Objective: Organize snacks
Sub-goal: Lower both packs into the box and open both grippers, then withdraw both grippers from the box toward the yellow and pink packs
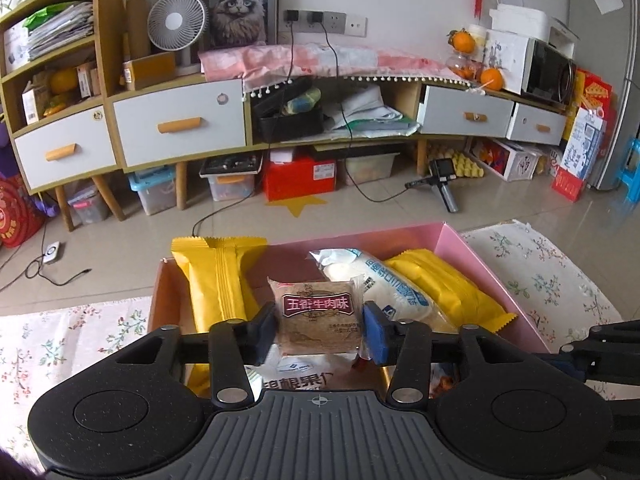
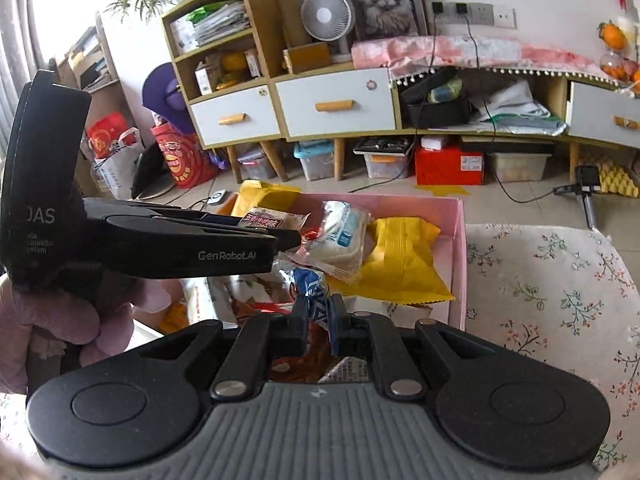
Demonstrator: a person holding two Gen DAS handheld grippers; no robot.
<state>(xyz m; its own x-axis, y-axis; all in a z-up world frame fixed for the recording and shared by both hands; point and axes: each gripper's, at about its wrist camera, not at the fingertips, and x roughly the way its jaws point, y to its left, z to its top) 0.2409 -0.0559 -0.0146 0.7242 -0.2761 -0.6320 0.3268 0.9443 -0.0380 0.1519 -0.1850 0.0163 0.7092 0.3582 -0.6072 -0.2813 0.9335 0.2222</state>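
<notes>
The pink box (image 1: 472, 252) sits on the floral-clothed worktop (image 1: 560, 280) and already holds several snacks: a yellow packet (image 1: 218, 280) stands at its far left, a second yellow packet (image 1: 448, 292) lies at the right, and a white bun in clear wrap (image 1: 368, 276) rests between them.

The step in hand looks like placing snacks into the box. The left gripper (image 1: 318, 326) hovers over the middle of the box with a small brown beef-flavour packet (image 1: 318, 316) between its fingers (image 1: 378, 330); the packet is upright and the pads seem to touch its sides, though how firmly they press is hard to judge.

In the right wrist view, the right gripper (image 2: 316, 326) is nearly closed on the crinkled edge of a blue-and-white wrapper (image 2: 310, 286) near the box's near side, above a heap of other packets.

Next, the left hand probably needs to lower the brown packet into the free gap beside the bun and part its fingers fully. The right should settle its wrapper without disturbing the pile.
</notes>
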